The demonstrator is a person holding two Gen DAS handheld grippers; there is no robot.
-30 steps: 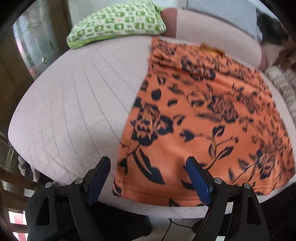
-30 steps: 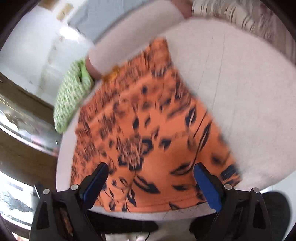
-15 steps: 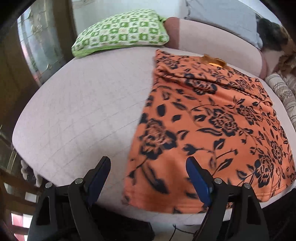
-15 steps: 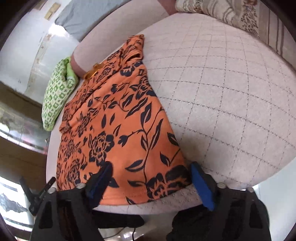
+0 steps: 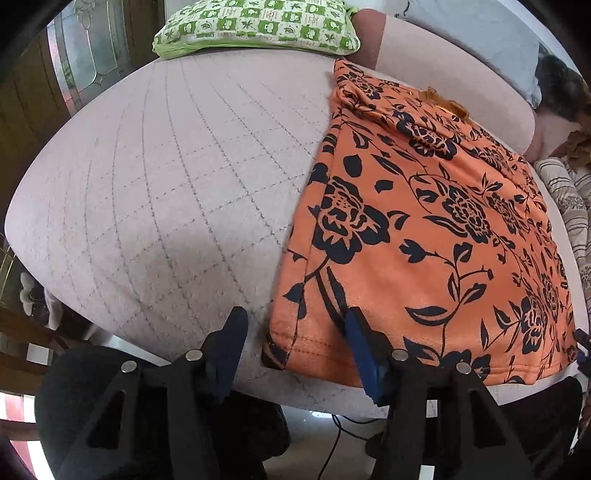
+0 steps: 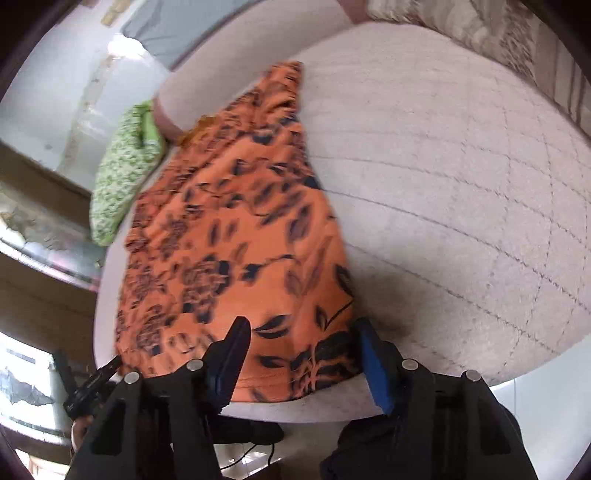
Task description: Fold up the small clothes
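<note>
Your biggest landmark is the sofa seat (image 5: 155,192) — pale, quilted, rounded at its front edge. The orange garment (image 5: 424,236) lies flat on it with black flowers up, its hem along the seat's front edge and its far end against the backrest. A green pillow (image 5: 255,26) sits at the back of the seat, to the left of the garment in your left view.

Your left tool (image 5: 295,343) straddles the garment's near left corner: one finger is over the hem, the other over bare seat beside it. Its jaws have just been closing, with the corner between them, though the pads do not press the cloth yet.

Your right tool (image 6: 301,354) stands at the near right corner — the hem lies between its fingers. Those jaws have also just been closing, and the picture is blurred; they look released, not clamped.
</note>
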